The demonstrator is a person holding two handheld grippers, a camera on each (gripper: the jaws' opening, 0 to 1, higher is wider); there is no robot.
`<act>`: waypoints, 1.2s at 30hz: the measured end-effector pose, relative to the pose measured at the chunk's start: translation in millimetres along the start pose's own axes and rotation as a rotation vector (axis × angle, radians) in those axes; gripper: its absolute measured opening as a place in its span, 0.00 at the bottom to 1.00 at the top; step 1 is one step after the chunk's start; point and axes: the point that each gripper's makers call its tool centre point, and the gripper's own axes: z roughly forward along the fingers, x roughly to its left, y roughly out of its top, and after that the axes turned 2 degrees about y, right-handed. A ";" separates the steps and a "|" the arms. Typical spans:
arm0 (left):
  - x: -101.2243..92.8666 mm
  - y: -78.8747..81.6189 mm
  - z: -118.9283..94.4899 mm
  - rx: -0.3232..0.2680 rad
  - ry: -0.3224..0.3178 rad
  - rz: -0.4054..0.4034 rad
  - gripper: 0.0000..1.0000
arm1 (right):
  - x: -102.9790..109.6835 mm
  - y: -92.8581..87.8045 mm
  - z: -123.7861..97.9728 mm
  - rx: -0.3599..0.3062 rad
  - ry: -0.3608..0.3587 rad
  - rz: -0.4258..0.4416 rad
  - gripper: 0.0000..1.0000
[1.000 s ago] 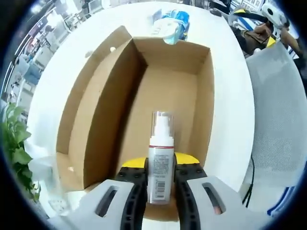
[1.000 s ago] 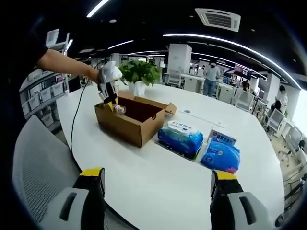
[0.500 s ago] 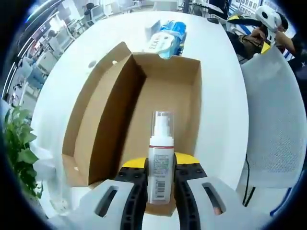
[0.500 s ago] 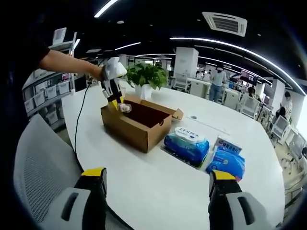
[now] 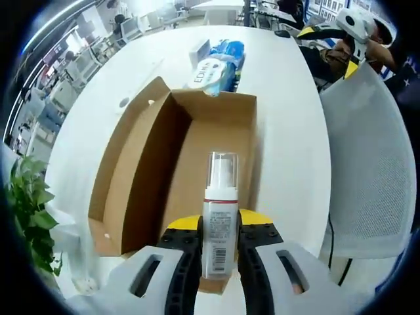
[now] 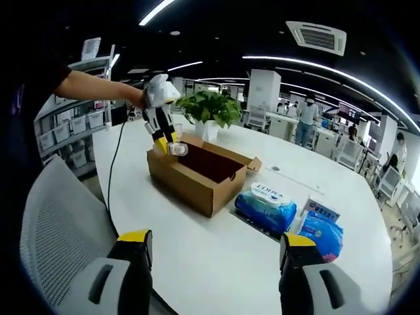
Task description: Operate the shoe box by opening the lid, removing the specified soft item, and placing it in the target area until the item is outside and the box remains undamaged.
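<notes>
Left gripper view, reading left to right. A potted plant (image 5: 29, 210) sits at 9 o'clock, off the table (image 5: 289, 131) edge. The open cardboard box (image 5: 141, 177) runs from 7 toward 12; its lid flap (image 5: 121, 147) leans out on the left side and the four walls stand straight, no tears that I can see. The floor of the box is bare cardboard. My left gripper (image 5: 220, 252) is pinching one spray bottle (image 5: 220, 216), upright, clear cap at the top, held above the near end of the box. Right of the box a strip of free tabletop runs to the table's curved edge at 3 o'clock, then a grey mesh chair (image 5: 371, 170).

At 12 o'clock, beyond the far wall of the box: one white-topped tissue pack (image 5: 211, 69) and more blue packaging behind it, which I can't count from here.

Right gripper view. A mesh chair back (image 6: 56, 216) fills 8 o'clock. A person's arm (image 6: 98, 88) reaches in from 10 o'clock with the other gripper over the box's left end, bottle in its jaws. Box is at centre-left, plant (image 6: 210, 108) behind it. Right of it I count two blue packs: one (image 6: 266, 207) just beside the box, another (image 6: 321, 233) further toward 3 o'clock, with a small white carton behind that one. My right gripper (image 6: 215, 252) is spread wide with nothing between the jaws, over open white tabletop at 6 o'clock.
</notes>
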 end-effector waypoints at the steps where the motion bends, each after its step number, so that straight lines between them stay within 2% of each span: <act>1: -1.4 0.4 -0.8 -0.003 0.000 0.003 0.18 | 0.8 0.9 0.7 -0.003 0.003 -0.002 0.77; 6: -5.3 4.1 -4.0 -0.018 0.004 0.015 0.18 | 5.9 7.6 5.6 -0.018 0.020 -0.011 0.73; 11: -10.7 10.3 -7.5 -0.042 0.011 0.028 0.18 | 10.9 12.1 9.4 -0.030 0.033 -0.012 0.72; 22: -22.9 17.4 -8.7 -0.063 -0.006 0.060 0.18 | 21.2 21.7 17.8 -0.055 0.066 -0.015 0.64; 30: -35.3 30.7 -13.7 -0.099 -0.021 0.098 0.18 | 25.4 28.9 22.3 -0.073 0.084 -0.021 0.56; 36: -43.0 39.4 -16.0 -0.120 -0.034 0.119 0.18 | 29.7 35.6 26.0 -0.086 0.103 -0.028 0.53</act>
